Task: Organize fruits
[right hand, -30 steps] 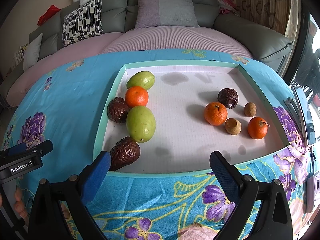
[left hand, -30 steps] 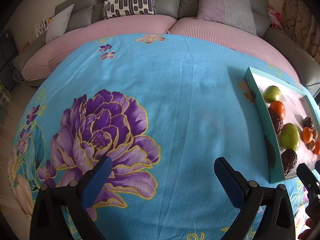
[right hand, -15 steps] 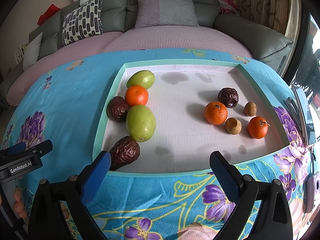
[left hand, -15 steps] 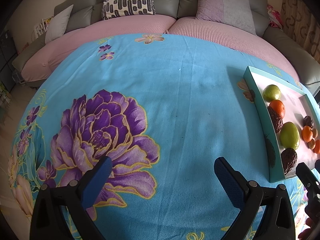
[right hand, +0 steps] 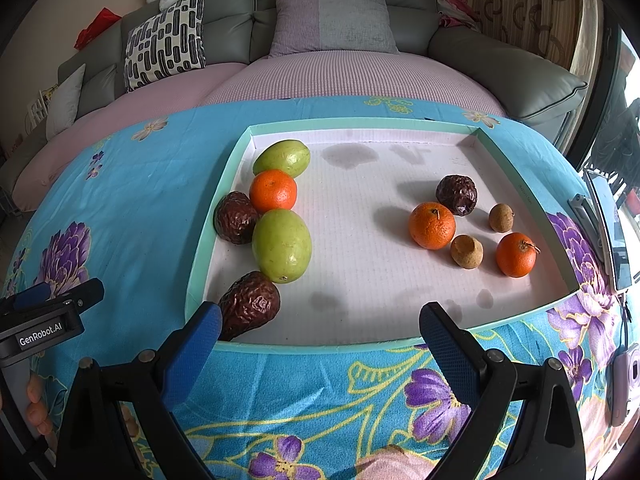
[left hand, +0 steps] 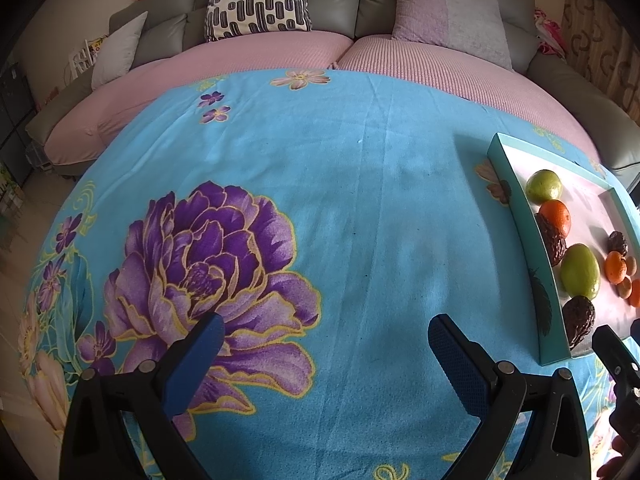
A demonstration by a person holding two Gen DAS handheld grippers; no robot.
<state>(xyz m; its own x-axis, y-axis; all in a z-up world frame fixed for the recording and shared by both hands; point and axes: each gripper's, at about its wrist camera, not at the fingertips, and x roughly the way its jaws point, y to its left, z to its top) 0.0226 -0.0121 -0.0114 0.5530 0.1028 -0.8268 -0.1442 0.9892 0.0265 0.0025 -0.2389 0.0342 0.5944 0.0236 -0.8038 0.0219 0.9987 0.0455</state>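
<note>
A shallow teal-rimmed tray (right hand: 360, 124) with a white floor lies on the blue flowered cloth. Along its left side lie two green fruits (right hand: 281, 245), an orange (right hand: 273, 195) and two dark wrinkled fruits (right hand: 236, 222). On its right are two oranges (right hand: 432, 225), a dark round fruit (right hand: 456, 194) and two small brown fruits (right hand: 467, 251). My right gripper (right hand: 320, 340) is open just before the tray's near rim, holding nothing. My left gripper (left hand: 326, 354) is open over bare cloth, left of the tray (left hand: 520, 236).
A grey sofa with pink covers and cushions (right hand: 332, 16) curves behind the table. A phone-like device (right hand: 608, 224) and a small camera (right hand: 626, 384) lie at the right edge. A hand holds the left gripper's handle (right hand: 44, 320) at lower left.
</note>
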